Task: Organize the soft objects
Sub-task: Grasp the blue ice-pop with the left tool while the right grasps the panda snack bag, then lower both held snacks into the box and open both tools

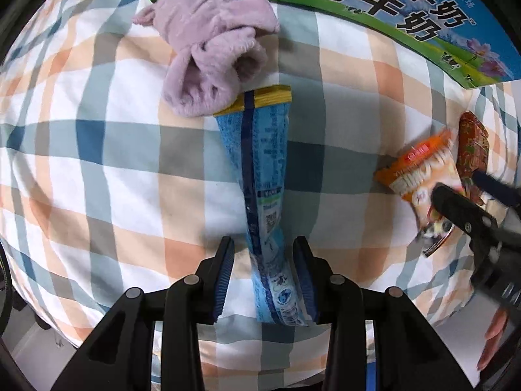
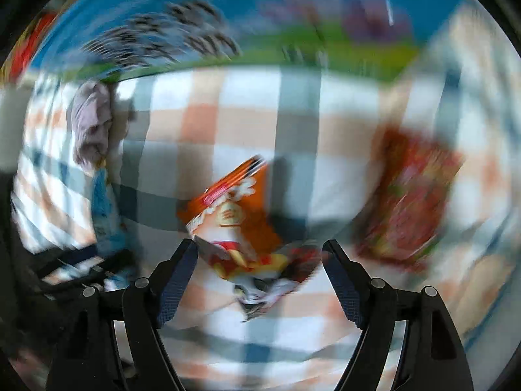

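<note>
A long blue snack packet [image 1: 260, 176] with a yellow end lies on the checked bedsheet [image 1: 97, 163]. My left gripper [image 1: 263, 247] is open, its fingers on either side of the packet's near end. A crumpled lilac fleece cloth [image 1: 211, 49] lies just beyond the packet; it also shows in the right wrist view [image 2: 92, 123]. My right gripper [image 2: 260, 247] is open around the lower part of an orange snack bag [image 2: 234, 215]; that view is blurred. In the left wrist view the right gripper [image 1: 456, 192] sits over the orange bag [image 1: 420, 169].
A milk carton box [image 1: 374, 9] with blue and green print stands along the far edge. A dark red patterned packet [image 2: 410, 198] lies right of the orange bag, also in the left wrist view [image 1: 472, 150]. A hand [image 1: 491, 339] shows at the lower right.
</note>
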